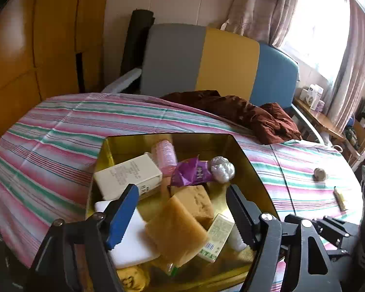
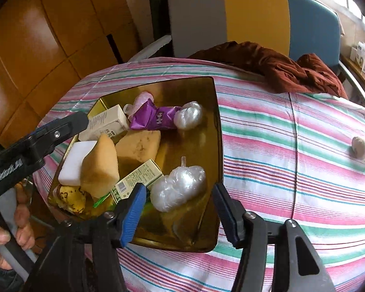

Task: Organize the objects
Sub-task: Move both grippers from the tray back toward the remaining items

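A gold tray (image 1: 245,155) (image 2: 206,131) lies on the striped bedspread. It holds a white box (image 1: 126,177), a pink roller (image 1: 164,157), a purple packet (image 1: 192,172) (image 2: 155,118), tan sponges (image 1: 180,228) (image 2: 99,165), a white block (image 2: 76,160), a green-printed box (image 2: 138,177) and clear plastic wads (image 2: 180,187). My left gripper (image 1: 180,216) hangs open over the tray above the sponges, holding nothing. My right gripper (image 2: 177,209) is open and empty over the tray's near right part, around the nearer plastic wad.
A small beige ball (image 1: 320,174) (image 2: 361,148) and a small yellow tube (image 1: 339,197) lie on the bedspread (image 1: 48,133) right of the tray. A brown cloth (image 1: 255,114) lies by the grey, yellow and blue headboard (image 1: 228,63). Wooden cabinets stand left.
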Demonstrator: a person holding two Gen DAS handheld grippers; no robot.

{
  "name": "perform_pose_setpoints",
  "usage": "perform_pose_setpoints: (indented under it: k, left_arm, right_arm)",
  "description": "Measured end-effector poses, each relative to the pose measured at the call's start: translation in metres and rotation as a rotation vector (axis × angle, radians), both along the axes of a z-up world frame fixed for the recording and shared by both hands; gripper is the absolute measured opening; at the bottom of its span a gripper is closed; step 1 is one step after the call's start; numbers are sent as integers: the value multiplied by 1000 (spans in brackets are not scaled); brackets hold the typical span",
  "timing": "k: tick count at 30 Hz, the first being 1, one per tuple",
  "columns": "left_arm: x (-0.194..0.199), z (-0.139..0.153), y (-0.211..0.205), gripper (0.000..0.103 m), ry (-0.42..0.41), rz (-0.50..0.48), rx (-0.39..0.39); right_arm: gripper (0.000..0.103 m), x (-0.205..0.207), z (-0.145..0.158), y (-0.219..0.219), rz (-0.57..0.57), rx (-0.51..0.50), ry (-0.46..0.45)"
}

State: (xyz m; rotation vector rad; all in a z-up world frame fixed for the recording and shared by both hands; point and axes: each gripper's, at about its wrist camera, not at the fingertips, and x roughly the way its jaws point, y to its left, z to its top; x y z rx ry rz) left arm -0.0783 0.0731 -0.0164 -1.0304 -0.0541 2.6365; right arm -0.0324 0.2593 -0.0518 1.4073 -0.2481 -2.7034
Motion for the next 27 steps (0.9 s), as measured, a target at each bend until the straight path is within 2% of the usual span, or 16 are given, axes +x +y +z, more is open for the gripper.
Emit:
perform_pose_setpoints:
  k: [3, 8, 15, 27]
  left_arm:
    - [10, 2, -5, 80, 15, 22, -14]
    - [22, 1, -8, 82, 35, 41, -49]
    - [33, -4, -11, 84, 29, 60, -58]
    - [45, 0, -3, 84, 65, 31, -83]
  right_arm:
    - [65, 2, 2, -4, 0, 22, 10]
    - [66, 6, 6, -8, -1, 52, 29]
    - [66, 11, 10, -12, -14, 83, 51]
    - [66, 16, 15, -10, -43, 98, 66]
